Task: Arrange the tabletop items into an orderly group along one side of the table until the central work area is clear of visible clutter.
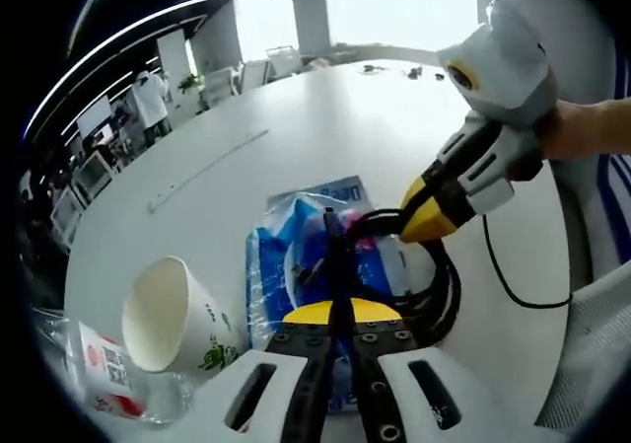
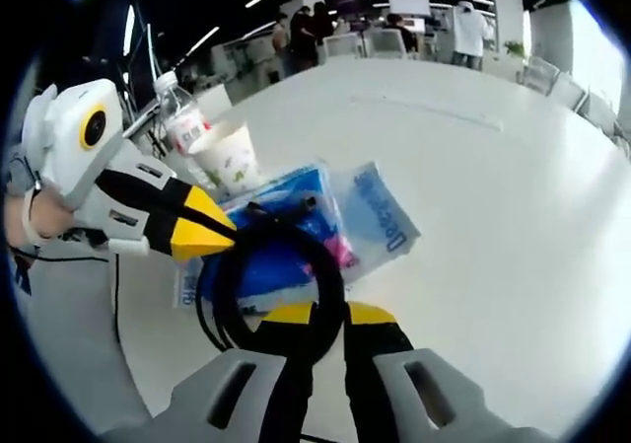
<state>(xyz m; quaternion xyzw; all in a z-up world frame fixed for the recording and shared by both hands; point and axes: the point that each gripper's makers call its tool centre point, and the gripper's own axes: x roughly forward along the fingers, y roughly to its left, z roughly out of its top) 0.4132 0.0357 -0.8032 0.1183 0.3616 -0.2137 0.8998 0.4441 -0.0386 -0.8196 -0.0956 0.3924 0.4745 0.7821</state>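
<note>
A coiled black cable (image 1: 434, 285) lies on a blue plastic bag (image 1: 286, 256) on the white table (image 1: 296, 117). My left gripper (image 1: 335, 310) is shut, and a strand of the cable rises from between its yellow tips. My right gripper (image 1: 430, 222) enters from the right, its tips closed on the coil's upper loop. In the right gripper view, my right gripper (image 2: 328, 313) is shut on the cable (image 2: 296, 241), while the left gripper (image 2: 212, 231) pinches the coil from the left. The blue bag (image 2: 276, 256) and a clear printed packet (image 2: 380, 216) sit underneath.
A white paper cup (image 1: 163, 315) with a green print lies tipped beside the bag, and a plastic bottle (image 1: 104, 369) with a red label is next to it. Cup (image 2: 232, 157) and bottle (image 2: 182, 117) stand near the table edge. A thin black cord (image 1: 508, 275) trails right. People and desks are far off.
</note>
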